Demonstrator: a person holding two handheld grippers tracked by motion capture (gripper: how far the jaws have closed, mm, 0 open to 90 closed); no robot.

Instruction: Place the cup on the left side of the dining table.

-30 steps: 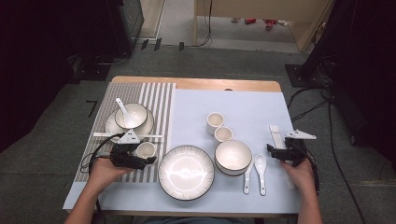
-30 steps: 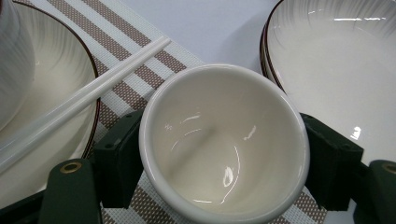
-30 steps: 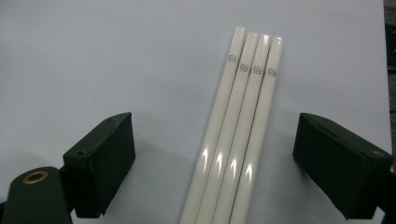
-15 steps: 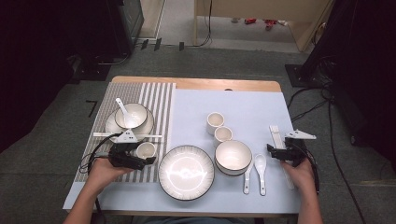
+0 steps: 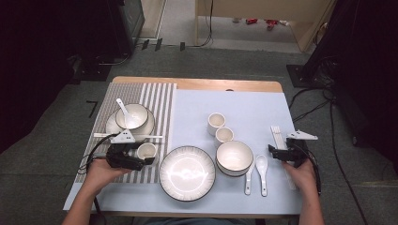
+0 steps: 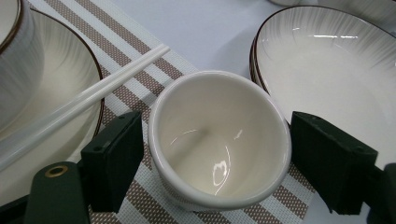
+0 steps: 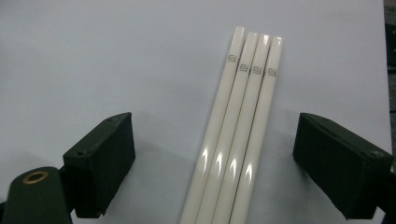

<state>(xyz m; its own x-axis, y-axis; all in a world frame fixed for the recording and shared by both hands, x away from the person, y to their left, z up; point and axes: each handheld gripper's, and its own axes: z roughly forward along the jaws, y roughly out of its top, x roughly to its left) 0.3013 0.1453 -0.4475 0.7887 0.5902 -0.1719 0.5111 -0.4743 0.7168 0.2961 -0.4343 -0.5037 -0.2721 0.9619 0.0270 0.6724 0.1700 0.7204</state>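
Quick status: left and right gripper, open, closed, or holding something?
Left gripper: open, jaws just widened, small cup between them, apparently not clamped.
Right gripper: open, holding nothing, white chopsticks lying between the jaws.

Looks like a lab or recording studio rather than a home. Dark curtained walls, grey carpet (image 5: 56,154), loose cables (image 5: 309,105) on the floor, one small table (image 5: 197,84) staged with tableware.

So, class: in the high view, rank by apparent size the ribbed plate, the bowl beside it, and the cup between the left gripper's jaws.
1. ribbed plate
2. bowl
3. cup, set between the left gripper's jaws
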